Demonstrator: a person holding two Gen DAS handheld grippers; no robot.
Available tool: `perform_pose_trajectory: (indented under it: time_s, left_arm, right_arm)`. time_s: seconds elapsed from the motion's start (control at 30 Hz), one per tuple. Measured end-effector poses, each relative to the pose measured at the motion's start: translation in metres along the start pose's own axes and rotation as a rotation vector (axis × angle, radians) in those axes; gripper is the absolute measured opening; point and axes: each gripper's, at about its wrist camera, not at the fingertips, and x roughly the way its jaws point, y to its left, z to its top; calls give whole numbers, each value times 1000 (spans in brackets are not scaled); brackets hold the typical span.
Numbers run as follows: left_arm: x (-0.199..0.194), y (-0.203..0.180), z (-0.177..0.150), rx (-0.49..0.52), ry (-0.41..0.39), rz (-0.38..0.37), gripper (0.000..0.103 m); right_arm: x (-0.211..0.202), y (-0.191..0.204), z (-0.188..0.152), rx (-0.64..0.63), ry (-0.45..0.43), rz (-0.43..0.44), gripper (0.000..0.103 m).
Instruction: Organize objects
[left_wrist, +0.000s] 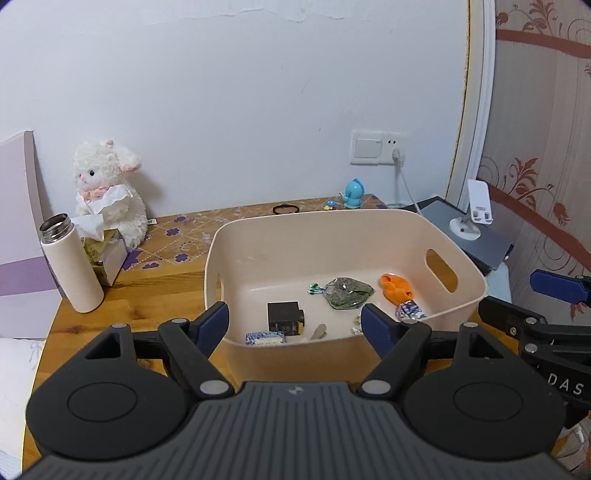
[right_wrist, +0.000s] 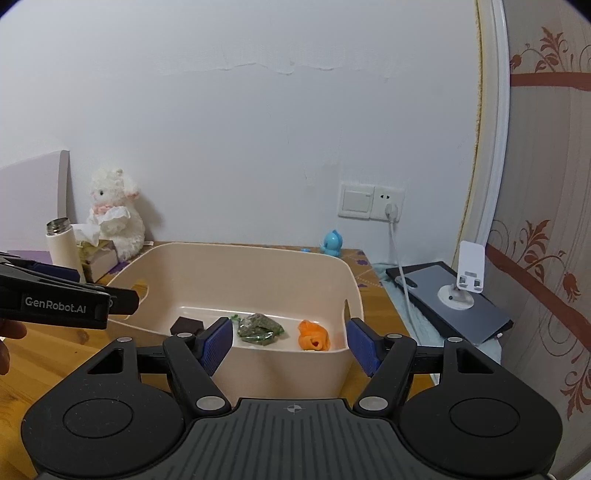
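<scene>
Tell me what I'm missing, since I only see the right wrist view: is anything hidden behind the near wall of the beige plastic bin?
Observer: Yes. A small blue-and-white wrapped packet lies against the beige plastic bin's near wall, beside the black cube-shaped box.
Operator: Anything near the orange thing?
Observer: A purple-and-white wrapped candy lies just in front of the crumpled orange item.
Operator: And behind the bin?
Observer: A black hair-tie ring lies on the wooden table there.

Both my tongs are just hanging side by side, level, pointing forward. Left tongs (left_wrist: 295, 325) have the jaws spread wide, nothing between them. Right tongs (right_wrist: 290, 343) same deal, wide apart and holding nothing, blue pads (right_wrist: 218, 341) facing inward.
</scene>
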Motion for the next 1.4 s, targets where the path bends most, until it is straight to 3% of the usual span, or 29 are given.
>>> perform_pose_trajectory:
  time_s: [0.63,1.0,1.4]
  left_arm:
    - [-62,-2,-43,-12,-41,-3,80]
    - [-96,-10,-69,22,-66,33,80]
    - [-116,-13,-108,-2,-16,-36,80]
  right_arm:
    - [-55,2,-30,25,-31,7,71]
    - [-90,3,-44,40,-47,12,71]
    - [-116,9,-67,64,-19,38,74]
